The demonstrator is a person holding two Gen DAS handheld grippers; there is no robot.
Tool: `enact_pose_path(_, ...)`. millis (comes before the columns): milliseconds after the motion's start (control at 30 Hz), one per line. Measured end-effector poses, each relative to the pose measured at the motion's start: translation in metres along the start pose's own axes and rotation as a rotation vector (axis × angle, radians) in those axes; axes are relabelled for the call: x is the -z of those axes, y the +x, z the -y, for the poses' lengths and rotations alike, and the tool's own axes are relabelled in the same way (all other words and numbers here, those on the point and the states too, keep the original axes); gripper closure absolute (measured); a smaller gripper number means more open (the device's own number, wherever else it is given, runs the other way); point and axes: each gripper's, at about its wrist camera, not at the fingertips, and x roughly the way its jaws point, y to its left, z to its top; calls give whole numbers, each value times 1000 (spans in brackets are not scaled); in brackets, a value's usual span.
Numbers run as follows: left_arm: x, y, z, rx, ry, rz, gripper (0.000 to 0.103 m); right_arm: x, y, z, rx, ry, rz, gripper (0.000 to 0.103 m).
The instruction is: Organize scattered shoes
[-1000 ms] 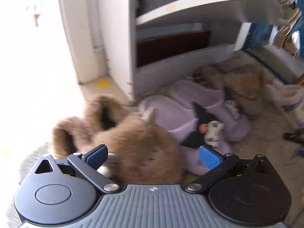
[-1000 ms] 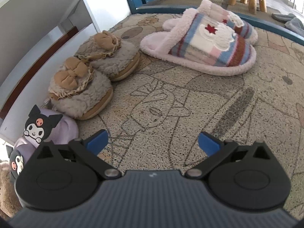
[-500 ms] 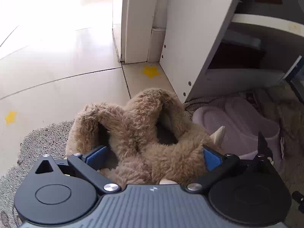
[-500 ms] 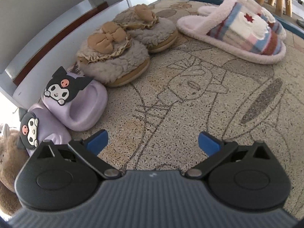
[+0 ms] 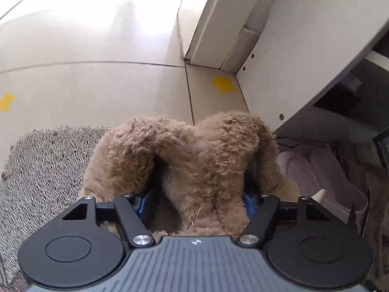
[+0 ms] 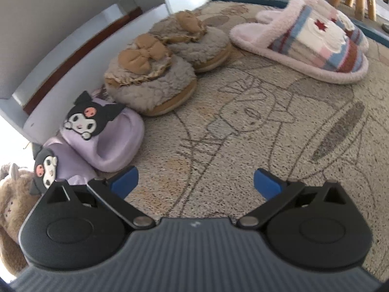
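We see the left claw (image 5: 197,200) just closed on the brown slippers (image 5: 194,160) — pads sunk in fur, at the mat (image 5: 43,165) edge beside the rack (image 5: 299,56). Right claw (image 6: 195,182) gapes empty over the mat; purple slippers (image 6: 107,141) just left.

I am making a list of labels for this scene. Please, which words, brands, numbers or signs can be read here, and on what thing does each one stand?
No readable words, brands or numbers in either view.
Small pale emblem, no letters, on the left gripper body.
The same emblem, blurred, on the right gripper body.
Red star, a picture only, on the striped slipper.
Cartoon face charms, no text, on the purple slippers.
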Motion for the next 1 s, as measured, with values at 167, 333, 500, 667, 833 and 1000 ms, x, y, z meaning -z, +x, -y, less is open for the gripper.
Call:
enact_pose_path(167,6,-4,24,-96,66,37,59,3,1,-6,-10,-23,-5,0)
enact_pose_path(333,10,-5,28,-128,95,63,65,2,0,-5,-10,-14,-5,0)
enact_pose_path(500,6,3,20,-104,97,65,64,3,0,-2,-9,1,-8,0)
enact_pose_path(667,3,16,24,-128,122,71,67,3,-2,-5,-26,-18,-4,0)
enact_pose_path(833,0,3,19,-101,102,52,73,3,-6,-8,-40,-47,7,0)
enact_pose_path(1000,5,-23,21,-73,126,88,73,1,-7,-7,-37,-35,12,0)
